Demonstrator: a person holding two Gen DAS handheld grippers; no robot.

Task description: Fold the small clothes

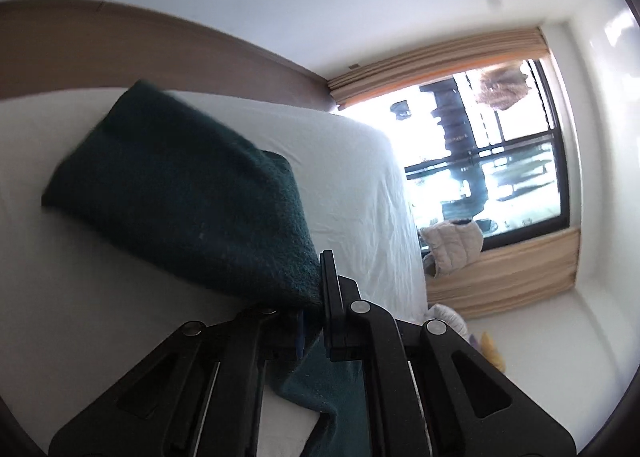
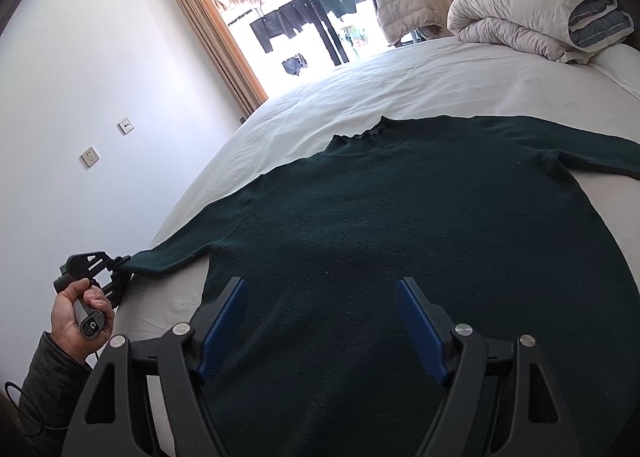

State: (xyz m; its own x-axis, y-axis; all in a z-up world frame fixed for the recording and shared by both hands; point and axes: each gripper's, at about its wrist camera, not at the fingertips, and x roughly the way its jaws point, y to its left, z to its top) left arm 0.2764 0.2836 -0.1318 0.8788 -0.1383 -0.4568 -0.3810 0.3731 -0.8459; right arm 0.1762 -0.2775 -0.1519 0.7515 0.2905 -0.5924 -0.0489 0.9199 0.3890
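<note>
A dark green knitted sweater (image 2: 400,225) lies flat on the white-sheeted bed (image 2: 400,77); a rolled pale quilt (image 2: 532,21) sits beyond it, with the curtained glass window (image 2: 304,5) behind.

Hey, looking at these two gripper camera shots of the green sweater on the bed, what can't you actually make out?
- Right wrist view: the sweater's hem, hidden behind the right gripper and cut by the bottom edge.
- Right wrist view: its right sleeve end, cut by the picture edge.
- Left wrist view: the sleeve cuff, hidden inside the shut left gripper.
- Left wrist view: the outdoors through the window, overexposed.
</note>
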